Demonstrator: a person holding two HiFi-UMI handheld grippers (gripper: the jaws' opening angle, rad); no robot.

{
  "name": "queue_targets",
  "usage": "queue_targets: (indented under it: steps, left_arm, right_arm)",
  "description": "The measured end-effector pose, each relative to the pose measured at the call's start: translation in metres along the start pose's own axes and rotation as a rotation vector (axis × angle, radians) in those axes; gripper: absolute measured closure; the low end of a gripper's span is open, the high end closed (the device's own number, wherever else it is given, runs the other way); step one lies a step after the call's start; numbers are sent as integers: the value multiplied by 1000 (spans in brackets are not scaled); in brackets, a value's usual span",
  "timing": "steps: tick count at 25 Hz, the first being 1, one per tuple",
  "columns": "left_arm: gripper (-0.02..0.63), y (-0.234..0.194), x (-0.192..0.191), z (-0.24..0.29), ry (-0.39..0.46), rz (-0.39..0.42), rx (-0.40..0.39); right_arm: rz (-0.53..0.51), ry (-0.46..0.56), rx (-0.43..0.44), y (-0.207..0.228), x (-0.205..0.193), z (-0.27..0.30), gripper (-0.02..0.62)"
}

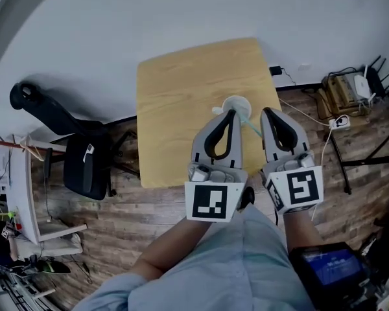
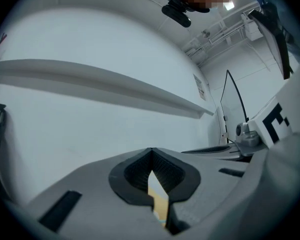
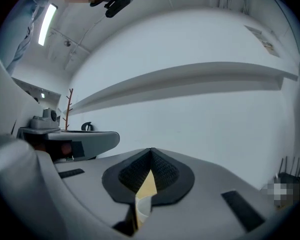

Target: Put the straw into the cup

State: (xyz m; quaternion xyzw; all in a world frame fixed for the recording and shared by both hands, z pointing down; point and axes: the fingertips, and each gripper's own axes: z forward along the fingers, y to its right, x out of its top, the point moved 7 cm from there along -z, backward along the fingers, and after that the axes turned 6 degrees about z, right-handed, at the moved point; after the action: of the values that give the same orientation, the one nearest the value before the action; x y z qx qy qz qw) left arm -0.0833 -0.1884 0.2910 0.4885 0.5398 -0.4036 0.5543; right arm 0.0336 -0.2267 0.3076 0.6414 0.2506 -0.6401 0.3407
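Observation:
A white cup (image 1: 237,103) stands on the small wooden table (image 1: 181,89) near its front right part. A thin pale teal straw (image 1: 253,128) runs from beside the cup toward the front right, between my two grippers; I cannot tell whether it lies flat. My left gripper (image 1: 231,113) (image 2: 151,151) hovers just in front of the cup, shut with nothing in it. To the cup's right my right gripper (image 1: 266,112) (image 3: 151,151) is shut and empty too. Through its jaws, the right gripper view shows the cup's rim (image 3: 142,206).
A black office chair (image 1: 78,148) stands left of the table on the wood floor. Cables, a power strip (image 1: 340,120) and a router on a box (image 1: 350,86) lie to the right. A cluttered white shelf (image 1: 26,193) is at far left. A white wall is behind.

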Motion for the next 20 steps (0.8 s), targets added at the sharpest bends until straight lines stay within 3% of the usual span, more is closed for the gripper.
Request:
queue_targets:
  steps: [8, 20]
  left_arm:
    - [614, -7, 22, -2, 49, 17, 17]
    - [614, -8, 31, 2, 84, 38, 8]
  right_arm:
    - [-43, 68, 1, -2, 28, -1, 595]
    - [-56, 98, 9, -4, 38, 1, 596]
